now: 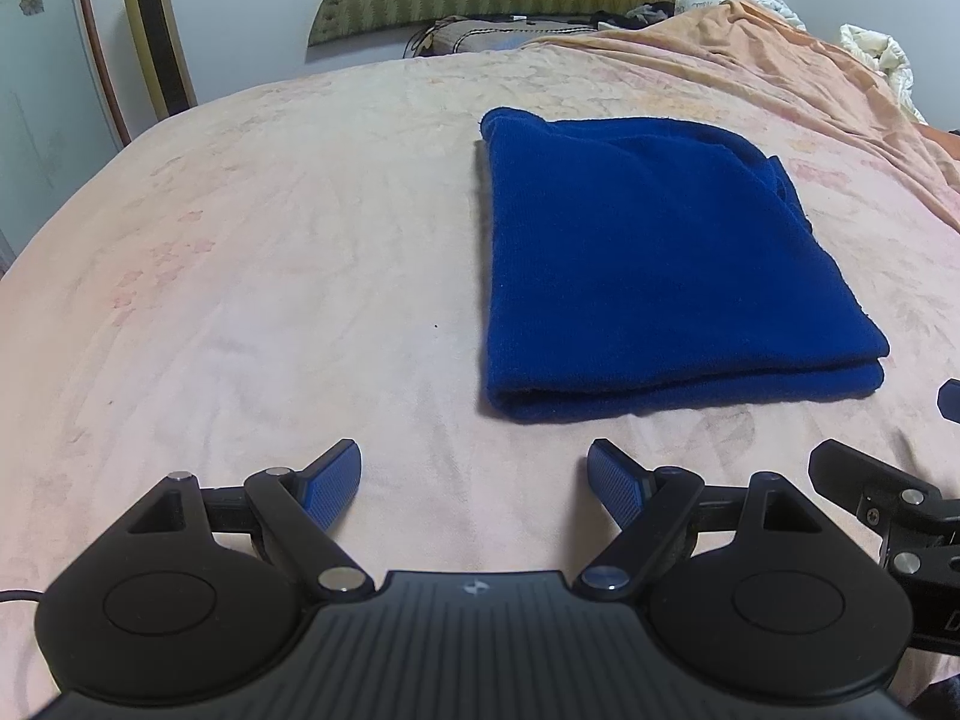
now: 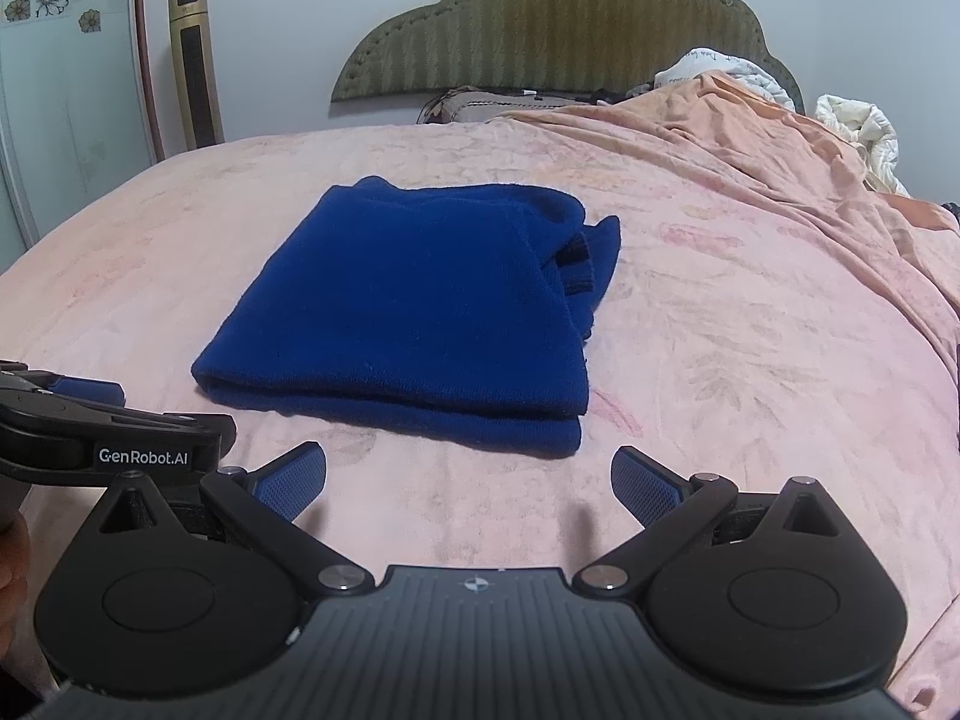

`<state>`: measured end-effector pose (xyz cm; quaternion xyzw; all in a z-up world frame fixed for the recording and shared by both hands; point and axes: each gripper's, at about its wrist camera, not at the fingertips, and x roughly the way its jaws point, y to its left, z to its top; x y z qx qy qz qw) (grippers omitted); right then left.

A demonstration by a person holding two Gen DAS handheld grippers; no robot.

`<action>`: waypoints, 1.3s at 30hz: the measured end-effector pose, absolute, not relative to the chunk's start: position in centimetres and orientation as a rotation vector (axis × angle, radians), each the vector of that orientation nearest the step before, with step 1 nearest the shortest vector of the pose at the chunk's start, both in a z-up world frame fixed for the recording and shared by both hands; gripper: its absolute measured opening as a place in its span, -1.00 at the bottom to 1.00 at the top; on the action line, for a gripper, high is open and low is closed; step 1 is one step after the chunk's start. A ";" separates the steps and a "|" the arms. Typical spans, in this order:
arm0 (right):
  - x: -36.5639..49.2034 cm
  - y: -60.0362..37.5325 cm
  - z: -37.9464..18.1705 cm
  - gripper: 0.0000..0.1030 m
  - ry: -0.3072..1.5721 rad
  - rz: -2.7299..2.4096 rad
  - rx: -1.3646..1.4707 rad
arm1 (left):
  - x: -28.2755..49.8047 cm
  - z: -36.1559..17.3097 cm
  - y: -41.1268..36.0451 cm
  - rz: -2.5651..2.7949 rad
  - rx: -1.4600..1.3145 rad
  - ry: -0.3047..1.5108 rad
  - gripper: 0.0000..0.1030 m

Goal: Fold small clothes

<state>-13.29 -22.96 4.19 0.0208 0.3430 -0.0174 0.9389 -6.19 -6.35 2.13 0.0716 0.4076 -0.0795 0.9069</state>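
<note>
A blue knitted garment (image 1: 672, 264) lies folded into a thick rectangle on the bed (image 1: 240, 276), which is covered by a pale pink sheet with a faint flower pattern. The fold shows 2 layers along its near edge, and on its right side a ribbed part with darker stripes comes out a little from under the top layer. The left tongs (image 1: 474, 483) hang above the sheet just in front of the garment, toward its near left corner, with the blue pads wide apart and nothing between them. The right tongs (image 2: 468, 480) are also wide open and hold nothing; they are just in front of the near edge of the garment, not touching it. In the right wrist view the left tongs appear at the left border, close beside the right ones, and a small part of a hand (image 2: 12, 546) shows below them. Behind the garment an orange-pink blanket (image 2: 750, 138) is bunched along the right side of the bed, with white bedding (image 2: 864, 132) behind it. A green padded headboard (image 2: 570, 24) stands against the wall, and a gold tower appliance (image 2: 195, 66) stands to the left of the bed.
</note>
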 end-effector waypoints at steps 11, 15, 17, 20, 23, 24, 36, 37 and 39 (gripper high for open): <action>-13.3 -22.7 4.3 0.99 0.697 -0.034 0.035 | -6.1 2.1 -6.1 -0.166 0.150 0.841 0.61; -13.4 -22.8 4.2 0.99 0.700 -0.036 0.036 | -6.2 2.1 -6.1 -0.167 0.154 0.840 0.61; -13.4 -22.8 4.2 0.99 0.702 -0.034 0.037 | -6.2 2.1 -6.2 -0.167 0.157 0.840 0.61; -13.5 -22.9 4.1 0.99 0.704 -0.034 0.036 | -6.3 2.1 -6.3 -0.167 0.161 0.837 0.61; -13.6 -23.1 4.1 0.99 0.702 -0.033 0.039 | -6.2 2.0 -6.3 -0.167 0.160 0.838 0.61; -13.6 -23.1 4.1 0.99 0.702 -0.035 0.041 | -6.2 2.0 -6.3 -0.167 0.160 0.839 0.61; -13.7 -23.1 4.0 0.99 0.704 -0.030 0.041 | -6.4 1.9 -6.3 -0.170 0.162 0.841 0.61; -13.7 -23.1 4.0 0.99 0.704 -0.030 0.040 | -6.4 2.0 -6.3 -0.170 0.162 0.840 0.61; -13.8 -23.0 4.0 0.99 0.704 -0.032 0.040 | -6.3 1.9 -6.3 -0.170 0.166 0.839 0.61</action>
